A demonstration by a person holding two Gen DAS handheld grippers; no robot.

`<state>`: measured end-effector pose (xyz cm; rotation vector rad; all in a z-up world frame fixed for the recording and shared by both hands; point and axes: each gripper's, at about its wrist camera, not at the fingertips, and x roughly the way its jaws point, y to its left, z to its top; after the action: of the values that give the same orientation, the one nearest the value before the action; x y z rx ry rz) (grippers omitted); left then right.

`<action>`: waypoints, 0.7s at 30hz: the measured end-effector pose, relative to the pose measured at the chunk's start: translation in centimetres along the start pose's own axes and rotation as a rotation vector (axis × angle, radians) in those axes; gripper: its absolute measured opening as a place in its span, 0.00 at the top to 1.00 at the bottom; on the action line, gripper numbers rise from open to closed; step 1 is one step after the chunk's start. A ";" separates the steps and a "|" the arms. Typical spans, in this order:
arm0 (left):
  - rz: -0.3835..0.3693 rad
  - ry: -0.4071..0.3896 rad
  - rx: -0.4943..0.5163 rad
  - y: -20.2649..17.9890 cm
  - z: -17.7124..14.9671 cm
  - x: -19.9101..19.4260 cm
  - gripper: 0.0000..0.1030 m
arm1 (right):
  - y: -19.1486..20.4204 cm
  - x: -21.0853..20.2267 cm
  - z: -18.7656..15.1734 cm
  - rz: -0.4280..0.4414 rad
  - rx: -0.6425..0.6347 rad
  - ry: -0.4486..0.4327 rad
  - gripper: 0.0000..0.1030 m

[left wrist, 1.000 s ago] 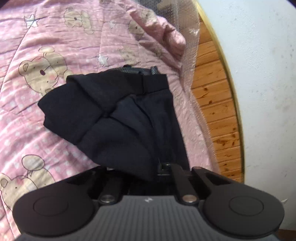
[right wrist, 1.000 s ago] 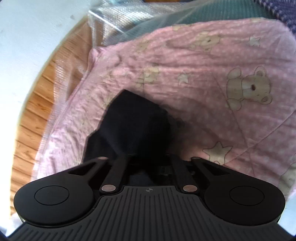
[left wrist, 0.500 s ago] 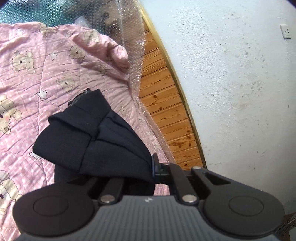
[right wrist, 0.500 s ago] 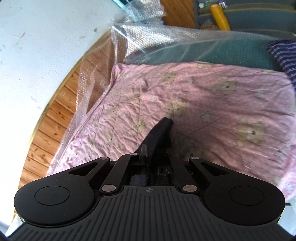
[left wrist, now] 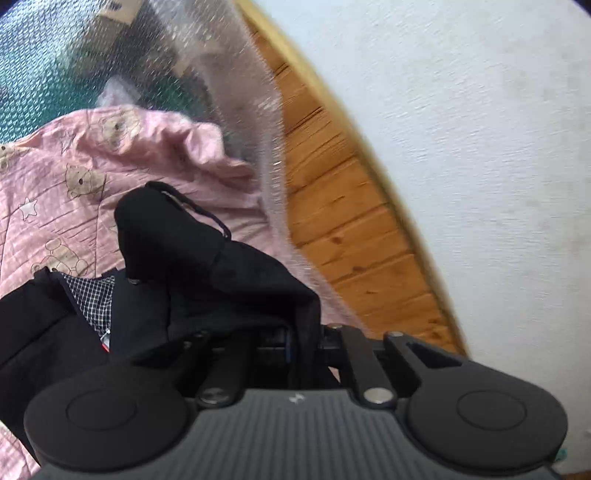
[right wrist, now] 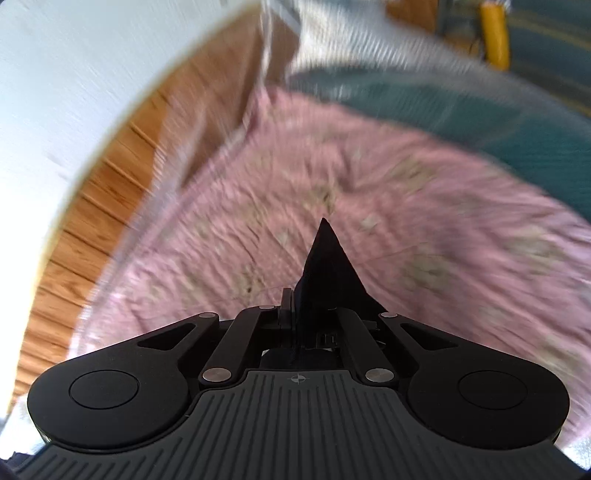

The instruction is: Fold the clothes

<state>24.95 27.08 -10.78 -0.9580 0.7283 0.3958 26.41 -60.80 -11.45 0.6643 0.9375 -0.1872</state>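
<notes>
A black garment with a checked lining patch hangs bunched in the left wrist view, above a pink bear-print quilt. My left gripper is shut on a fold of it, the cloth draped over the fingers. In the right wrist view my right gripper is shut on another part of the black garment, which sticks up as a pointed corner over the pink quilt. That view is blurred by motion.
A wooden floor runs beside the bed along a white wall. Bubble wrap stands at the quilt's edge. A teal mattress surface lies beyond the quilt, with a yellow object farther back.
Both grippers have risen with the black garment, lifting it off the quilt. The views have tilted toward the wall and floor, and the cloth now hangs bunched.
</notes>
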 end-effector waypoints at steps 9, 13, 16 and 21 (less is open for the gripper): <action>0.115 0.005 0.162 -1.0 0.2 12.6 0.66 | 4.1 18.0 4.5 0.153 0.036 -0.010 0.53; 0.065 0.016 0.262 -1.2 0.2 11.1 0.59 | 4.3 14.9 3.5 0.181 -0.128 -0.076 0.48; 0.074 0.032 0.333 -0.8 0.5 10.8 0.60 | 5.2 12.3 0.6 0.202 -0.333 -0.052 0.48; 0.041 0.047 0.419 -1.2 1.0 9.7 0.59 | 6.8 13.5 -5.0 0.015 -0.710 0.082 0.50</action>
<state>32.82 27.23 -16.61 -0.5588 0.8347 0.2429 33.95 -50.68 -21.22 0.0216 0.9958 0.1872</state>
